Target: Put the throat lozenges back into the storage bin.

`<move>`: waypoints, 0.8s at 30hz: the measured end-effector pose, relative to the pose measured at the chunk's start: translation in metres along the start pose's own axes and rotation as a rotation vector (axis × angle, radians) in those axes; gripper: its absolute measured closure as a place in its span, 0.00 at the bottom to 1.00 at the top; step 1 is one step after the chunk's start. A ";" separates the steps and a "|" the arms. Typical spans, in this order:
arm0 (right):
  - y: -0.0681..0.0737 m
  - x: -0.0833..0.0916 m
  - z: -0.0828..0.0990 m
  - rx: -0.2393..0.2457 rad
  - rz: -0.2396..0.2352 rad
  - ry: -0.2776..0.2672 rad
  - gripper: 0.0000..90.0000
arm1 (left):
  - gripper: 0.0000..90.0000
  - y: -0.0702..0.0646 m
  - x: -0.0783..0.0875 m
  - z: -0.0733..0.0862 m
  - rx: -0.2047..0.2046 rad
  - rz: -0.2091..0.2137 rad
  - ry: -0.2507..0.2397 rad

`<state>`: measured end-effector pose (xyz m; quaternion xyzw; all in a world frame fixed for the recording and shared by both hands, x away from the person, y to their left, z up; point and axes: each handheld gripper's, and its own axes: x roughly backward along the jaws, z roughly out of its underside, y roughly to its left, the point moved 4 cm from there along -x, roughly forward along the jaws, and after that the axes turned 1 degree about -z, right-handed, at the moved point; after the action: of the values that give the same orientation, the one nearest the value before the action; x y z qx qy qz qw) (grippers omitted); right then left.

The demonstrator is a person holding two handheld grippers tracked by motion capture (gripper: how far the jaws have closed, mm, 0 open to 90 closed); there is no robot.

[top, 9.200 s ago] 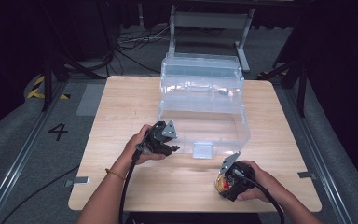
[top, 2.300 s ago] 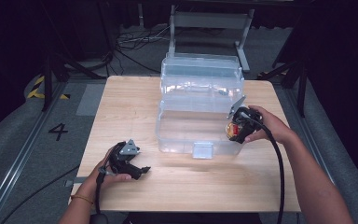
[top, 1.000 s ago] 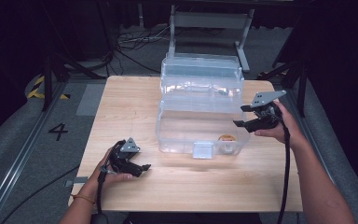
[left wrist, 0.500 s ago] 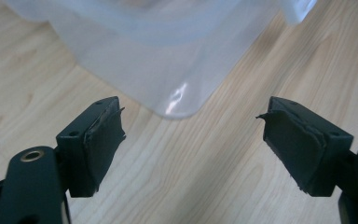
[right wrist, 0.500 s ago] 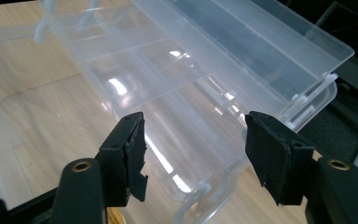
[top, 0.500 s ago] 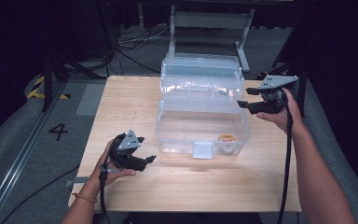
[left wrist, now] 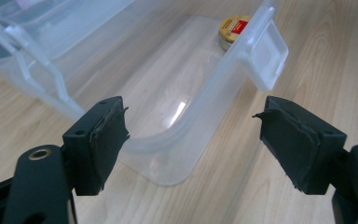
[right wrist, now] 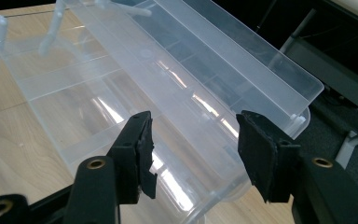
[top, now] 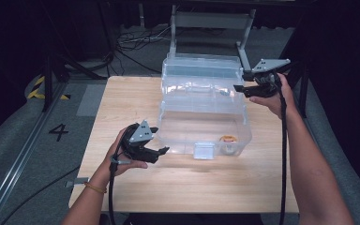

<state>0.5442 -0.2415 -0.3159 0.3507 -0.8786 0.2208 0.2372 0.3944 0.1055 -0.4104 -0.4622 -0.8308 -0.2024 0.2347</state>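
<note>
With the small round tin (top: pixel 228 138) lying inside the clear plastic box (top: pixel 201 126) on the worktop (top: pixel 131 98), closing comes next, I judge. The right hand-held gripper (top: pixel 240 87), empty, its jaws just narrowed, hovers beside the raised lid (top: pixel 201 70), which needs swinging down. The left hand-held gripper (top: pixel 161 151), agape and empty, faces the front latch (left wrist: pixel 266 60). The tin's red label is unreadable.

My work surface: one light wooden table (top: pixel 136 101), pale grain, rounded corners. Standing directly on it, toward the far middle: one clear plastic storage box (top: pixel 201 110), lid raised at the back, its latch tab facing my side.
</note>
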 end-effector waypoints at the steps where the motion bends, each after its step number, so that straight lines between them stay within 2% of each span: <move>1: 0.000 -0.003 -0.002 0.005 -0.008 0.006 0.51 | 0.26 -0.001 -0.004 -0.002 -0.009 0.001 0.011; 3: -0.002 -0.007 -0.004 0.011 -0.014 0.013 0.51 | 0.28 -0.002 -0.011 -0.006 -0.018 0.015 0.025; 5: -0.003 -0.014 -0.007 0.008 -0.033 0.032 0.54 | 0.35 -0.003 -0.018 -0.008 -0.036 0.053 0.042; 7: -0.003 -0.017 -0.007 0.019 -0.046 0.040 0.55 | 0.37 -0.004 -0.020 -0.009 -0.043 0.053 0.052; 8: -0.003 -0.022 -0.009 0.034 -0.055 0.059 0.56 | 0.40 -0.003 -0.025 -0.011 -0.056 0.047 0.073; 11: -0.004 -0.029 -0.011 0.063 -0.045 0.094 0.59 | 0.46 -0.002 -0.030 -0.012 -0.071 0.053 0.097; 12: -0.004 -0.032 -0.012 0.059 -0.058 0.102 0.59 | 0.51 -0.002 -0.030 -0.012 -0.071 0.053 0.097; 14: -0.005 -0.038 -0.014 0.063 -0.055 0.121 0.59 | 0.54 -0.001 -0.034 -0.012 -0.069 0.079 0.105; 15: -0.005 -0.040 -0.015 0.059 -0.063 0.122 0.60 | 0.58 0.000 -0.038 -0.012 -0.075 0.089 0.128; 17: -0.005 -0.045 -0.015 0.064 -0.072 0.127 0.60 | 0.58 0.001 -0.041 -0.012 -0.077 0.089 0.139; 19: -0.006 -0.051 -0.015 0.055 -0.107 0.131 0.62 | 0.63 0.000 -0.044 -0.012 -0.085 0.109 0.162; 21: -0.005 -0.057 -0.013 0.057 -0.131 0.162 0.66 | 0.64 -0.002 -0.047 -0.011 -0.108 0.119 0.205; 23: -0.003 -0.060 -0.014 0.070 -0.148 0.178 0.68 | 0.66 -0.001 -0.048 -0.011 -0.131 0.102 0.222; 24: -0.003 -0.061 -0.016 0.075 -0.159 0.179 0.71 | 0.68 0.000 -0.048 -0.011 -0.119 0.100 0.221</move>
<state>0.5894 -0.2035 -0.3378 0.4066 -0.8145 0.2647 0.3182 0.4187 0.0666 -0.4291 -0.4911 -0.7622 -0.2893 0.3068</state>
